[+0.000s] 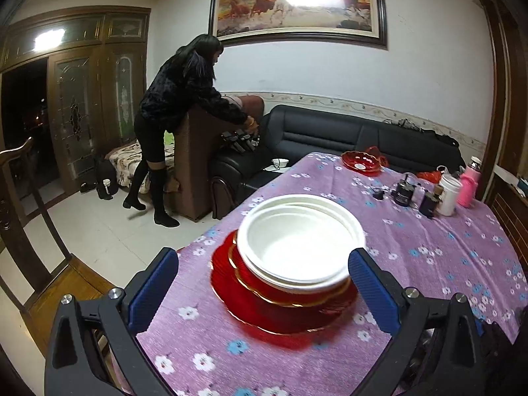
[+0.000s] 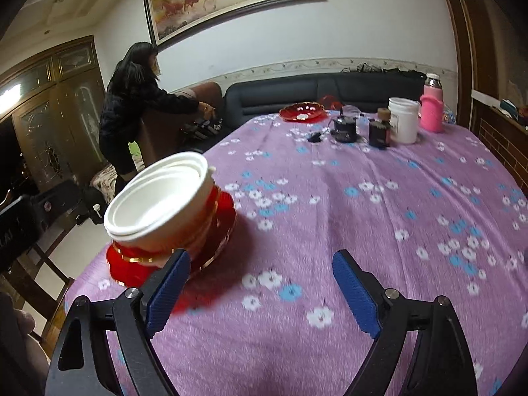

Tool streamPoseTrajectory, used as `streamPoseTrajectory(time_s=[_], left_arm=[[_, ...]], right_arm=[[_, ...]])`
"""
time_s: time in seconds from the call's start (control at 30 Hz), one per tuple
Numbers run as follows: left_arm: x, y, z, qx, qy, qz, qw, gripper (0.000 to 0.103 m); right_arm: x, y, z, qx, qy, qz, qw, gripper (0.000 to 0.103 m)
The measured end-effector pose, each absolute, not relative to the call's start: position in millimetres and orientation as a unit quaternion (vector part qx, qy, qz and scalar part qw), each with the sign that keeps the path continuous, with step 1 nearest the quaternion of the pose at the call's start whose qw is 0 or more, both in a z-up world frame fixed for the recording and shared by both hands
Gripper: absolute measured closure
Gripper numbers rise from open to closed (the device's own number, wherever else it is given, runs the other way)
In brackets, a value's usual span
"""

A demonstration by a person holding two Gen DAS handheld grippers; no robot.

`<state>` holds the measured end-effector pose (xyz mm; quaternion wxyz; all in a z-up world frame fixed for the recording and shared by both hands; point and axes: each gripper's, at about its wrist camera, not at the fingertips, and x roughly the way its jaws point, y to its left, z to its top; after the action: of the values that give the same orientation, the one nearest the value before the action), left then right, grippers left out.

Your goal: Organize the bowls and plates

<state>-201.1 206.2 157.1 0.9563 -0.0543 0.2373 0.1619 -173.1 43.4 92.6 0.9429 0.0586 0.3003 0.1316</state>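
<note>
Stack (image 1: pixel 290 264): white bowls nested on red gold-rimmed plates, resting near table (image 1: pixel 429 280) edge. Both tongs spread wide, gripping nothing. Left tongs (image 1: pixel 264 292) straddle stack w/o contact; right tongs (image 2: pixel 262 292) sit beside it, stack to their left. Remaining red plate (image 2: pixel 302 112) lies at far end: approach level, clamp rim only, keep clear of jars.

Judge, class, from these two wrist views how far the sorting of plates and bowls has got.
Done: white bowls sit nested on red plates in one stack near the table's edge. In hand: nothing; left gripper and right gripper are both open and empty. Left: probably one red dish at the far side, apart from the stack.
</note>
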Motion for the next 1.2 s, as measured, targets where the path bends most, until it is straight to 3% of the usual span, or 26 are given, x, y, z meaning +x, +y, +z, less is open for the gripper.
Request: streamPoseTrajectory(time_s=[1.2], left_arm=[[-182,179,132,-0.026,0.305,0.138,0.942,0.000]], right_arm=[[-182,61,73,0.008,0.319,0.156,0.935,0.009]])
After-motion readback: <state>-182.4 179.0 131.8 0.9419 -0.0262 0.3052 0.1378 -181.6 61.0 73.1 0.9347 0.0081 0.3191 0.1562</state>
